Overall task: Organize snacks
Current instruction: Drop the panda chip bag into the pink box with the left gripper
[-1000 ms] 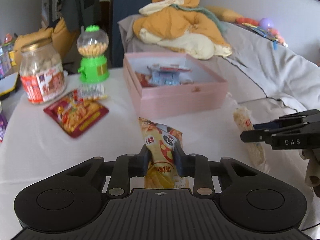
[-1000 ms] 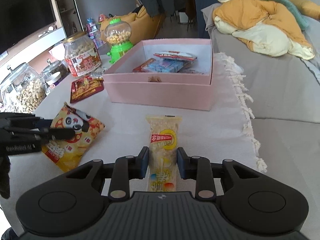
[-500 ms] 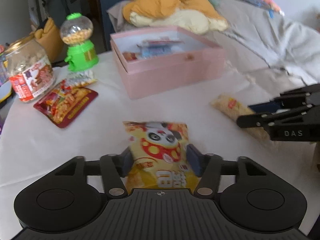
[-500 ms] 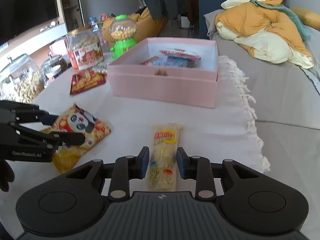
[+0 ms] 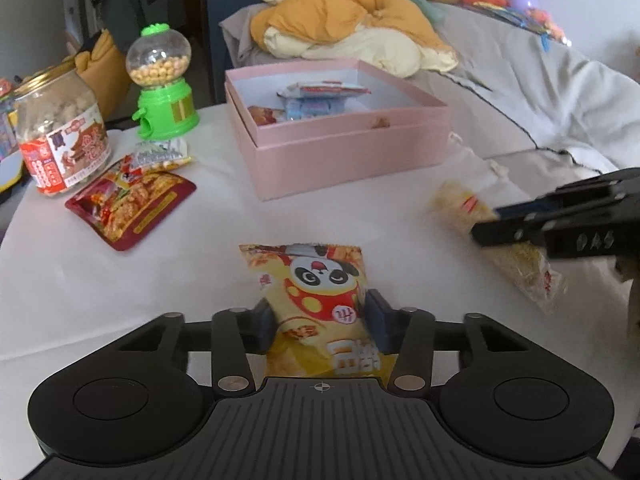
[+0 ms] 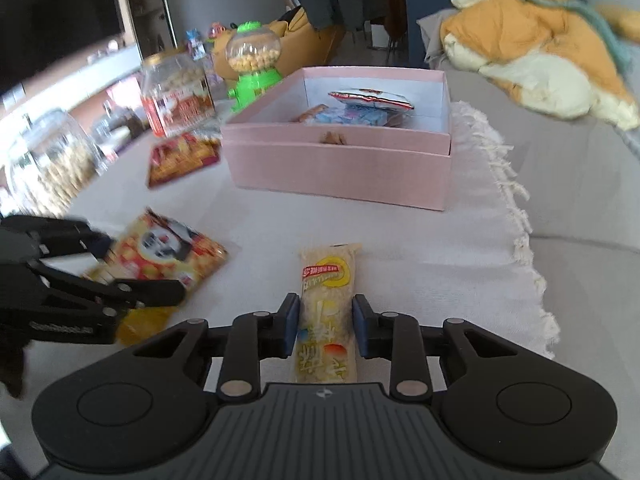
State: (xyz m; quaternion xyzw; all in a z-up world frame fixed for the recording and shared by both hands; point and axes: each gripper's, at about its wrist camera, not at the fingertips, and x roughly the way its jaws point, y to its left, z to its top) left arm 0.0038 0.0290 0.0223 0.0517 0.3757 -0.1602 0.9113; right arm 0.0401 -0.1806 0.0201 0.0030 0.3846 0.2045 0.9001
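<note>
A yellow panda snack packet (image 5: 316, 276) lies face up on the white cloth, its lower half between the fingers of my left gripper (image 5: 322, 320). Those jaws are closing and the pads pinch the packet's sides. In the right wrist view the left gripper (image 6: 144, 270) sits at the left, around the same panda packet (image 6: 172, 248). My right gripper (image 6: 325, 320) is shut on a long pale snack bar packet (image 6: 328, 280) that points toward the pink box (image 6: 340, 172). The left wrist view shows the right gripper (image 5: 490, 224) on that bar packet (image 5: 460, 204). The open pink box (image 5: 344, 160) holds a few packets.
A red snack packet (image 5: 132, 204), a small silver packet (image 5: 160, 154), a labelled jar (image 5: 60, 136) and a green gumball dispenser (image 5: 164, 88) stand left of the box. A glass nut jar (image 6: 48, 168) is far left. The cloth's fringed edge (image 6: 516, 200) meets the sofa on the right.
The left jaws spread wide, then narrowed again on the panda packet, which went from standing edge-on to lying flat and face up. The left gripper sank slightly. The right gripper kept its hold.
</note>
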